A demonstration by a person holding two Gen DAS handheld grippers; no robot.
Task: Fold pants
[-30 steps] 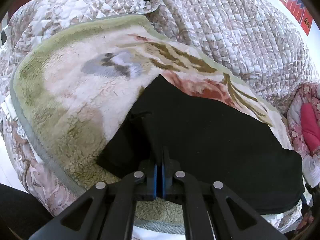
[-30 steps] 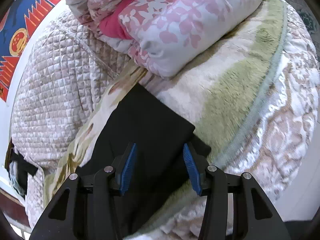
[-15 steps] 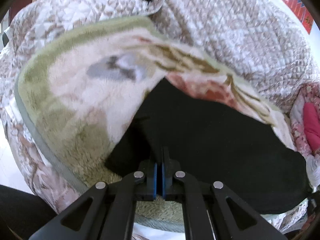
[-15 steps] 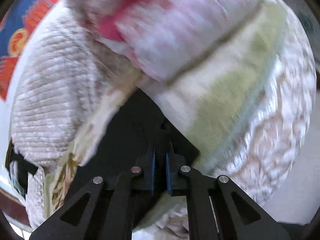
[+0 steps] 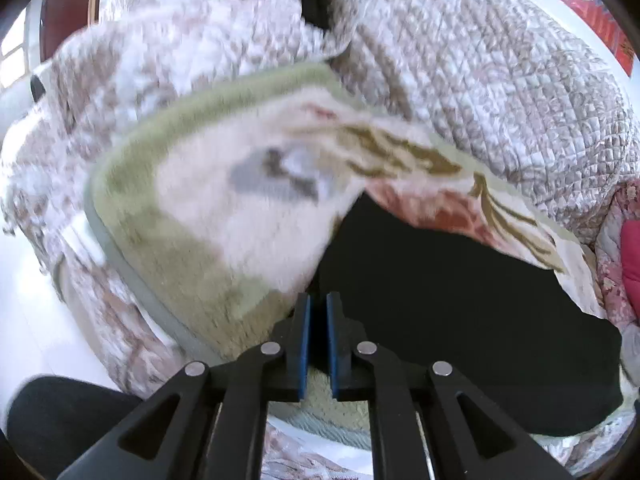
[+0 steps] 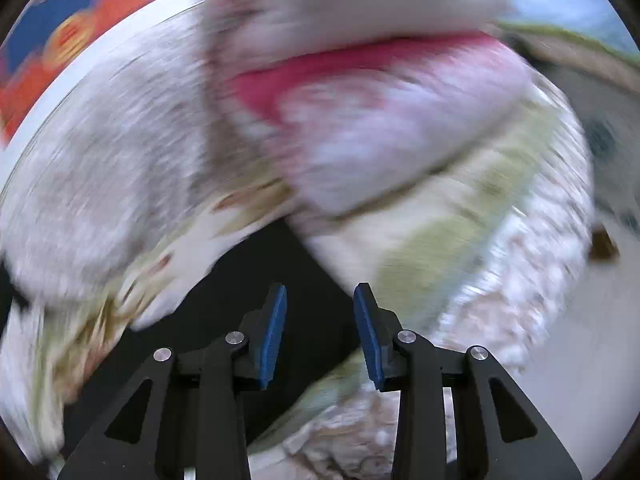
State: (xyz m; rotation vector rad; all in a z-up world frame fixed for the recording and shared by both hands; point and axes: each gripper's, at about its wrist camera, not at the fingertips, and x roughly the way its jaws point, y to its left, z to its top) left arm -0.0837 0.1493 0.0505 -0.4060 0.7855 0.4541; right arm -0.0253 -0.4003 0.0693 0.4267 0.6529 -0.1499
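Now, black pants [image 6: 256,280] beneath parted right hand-held gripper [image 6: 320,300]

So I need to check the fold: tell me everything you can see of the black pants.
The black pants look like plain, matte, soft fabric, lying flat as a broad dark slab on the fleecy green-and-cream blanket. The left gripper has its fingers nearly closed at the pants' near corner, dark cloth between them. The right gripper is open over their other end, not pinching. The right view is motion-blurred, so finer details cannot be made out.

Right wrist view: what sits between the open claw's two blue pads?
Only the black pants lie between the right claw pads; nothing else shows there in the right wrist view.
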